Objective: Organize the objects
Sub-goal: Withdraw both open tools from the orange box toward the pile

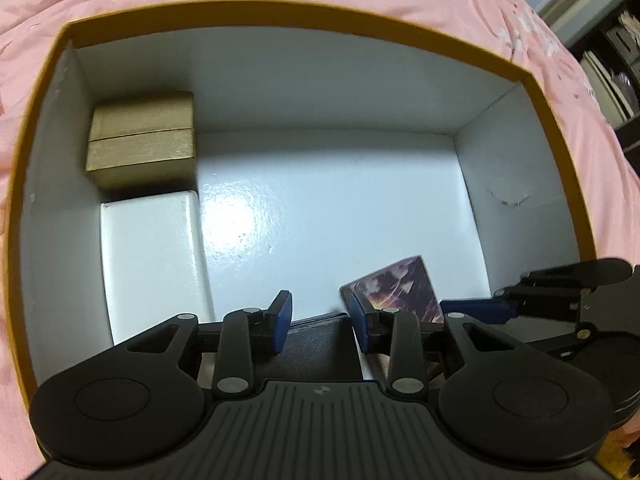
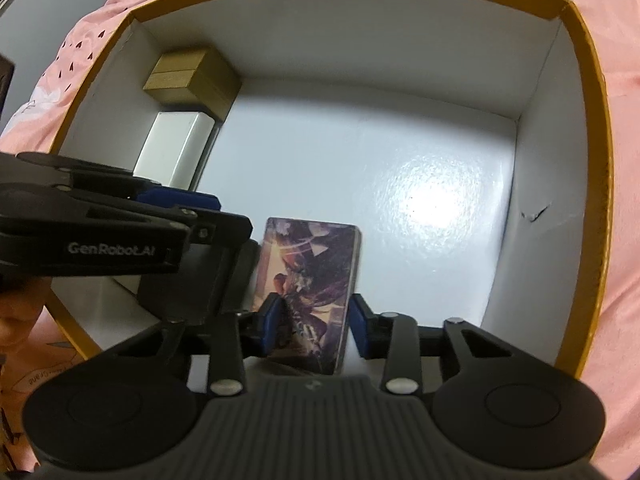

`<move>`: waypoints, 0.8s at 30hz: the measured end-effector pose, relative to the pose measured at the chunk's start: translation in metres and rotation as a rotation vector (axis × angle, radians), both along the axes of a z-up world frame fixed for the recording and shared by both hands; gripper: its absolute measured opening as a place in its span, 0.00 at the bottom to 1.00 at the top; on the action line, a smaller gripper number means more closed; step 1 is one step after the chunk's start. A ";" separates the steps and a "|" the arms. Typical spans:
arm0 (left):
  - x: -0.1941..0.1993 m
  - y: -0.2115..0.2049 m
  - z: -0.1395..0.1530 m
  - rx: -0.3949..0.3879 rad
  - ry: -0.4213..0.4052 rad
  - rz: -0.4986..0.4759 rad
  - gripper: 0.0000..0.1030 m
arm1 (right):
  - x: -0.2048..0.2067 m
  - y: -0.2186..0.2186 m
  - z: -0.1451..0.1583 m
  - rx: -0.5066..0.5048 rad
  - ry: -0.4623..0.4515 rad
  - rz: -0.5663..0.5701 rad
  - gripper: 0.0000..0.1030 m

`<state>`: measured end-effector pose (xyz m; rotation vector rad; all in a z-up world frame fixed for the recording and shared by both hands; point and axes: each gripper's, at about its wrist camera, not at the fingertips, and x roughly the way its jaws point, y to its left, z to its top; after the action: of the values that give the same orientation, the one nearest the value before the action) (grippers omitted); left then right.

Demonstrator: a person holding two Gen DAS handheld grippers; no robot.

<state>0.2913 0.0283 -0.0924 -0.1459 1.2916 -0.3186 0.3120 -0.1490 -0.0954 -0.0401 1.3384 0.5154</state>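
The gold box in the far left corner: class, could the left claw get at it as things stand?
Probably yes. The left claw is open, holding nothing, and the gold box has its top and right side exposed. The white box lies flat just in front, low enough to pass over.

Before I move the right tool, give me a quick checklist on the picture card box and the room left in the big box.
1. Picture card box between the right tool fingers: ok.
2. Pads actually clamping it: cannot tell.
3. Left tool open, carrying nothing: ok.
4. Left tool clear of the card box: not ok, it sits close beside it.
5. Bare floor in the storage box right of the card box: ok.
6. Gold box and white box tucked along the left wall: ok.
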 end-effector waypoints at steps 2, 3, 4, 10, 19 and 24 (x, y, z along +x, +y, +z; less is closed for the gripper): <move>-0.004 0.004 0.006 0.012 -0.024 0.012 0.38 | 0.000 0.000 -0.001 0.003 0.003 0.000 0.29; -0.005 0.007 0.009 0.012 -0.035 0.019 0.38 | -0.001 0.001 -0.001 0.006 0.006 0.001 0.28; -0.005 0.008 0.011 0.008 -0.042 0.026 0.38 | -0.001 0.001 -0.001 0.007 0.007 0.000 0.27; -0.014 0.015 0.026 0.019 -0.080 0.048 0.38 | -0.001 0.004 -0.005 0.036 0.056 -0.024 0.23; -0.036 0.003 0.051 0.019 -0.157 0.029 0.38 | -0.010 0.007 0.008 0.006 -0.040 -0.012 0.25; -0.074 0.001 0.085 0.006 -0.249 0.014 0.38 | -0.041 0.000 0.046 0.061 -0.193 0.027 0.25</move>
<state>0.2168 0.0298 -0.0077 -0.1064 1.0444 -0.3100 0.2711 -0.1492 -0.0494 -0.0564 1.1349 0.5607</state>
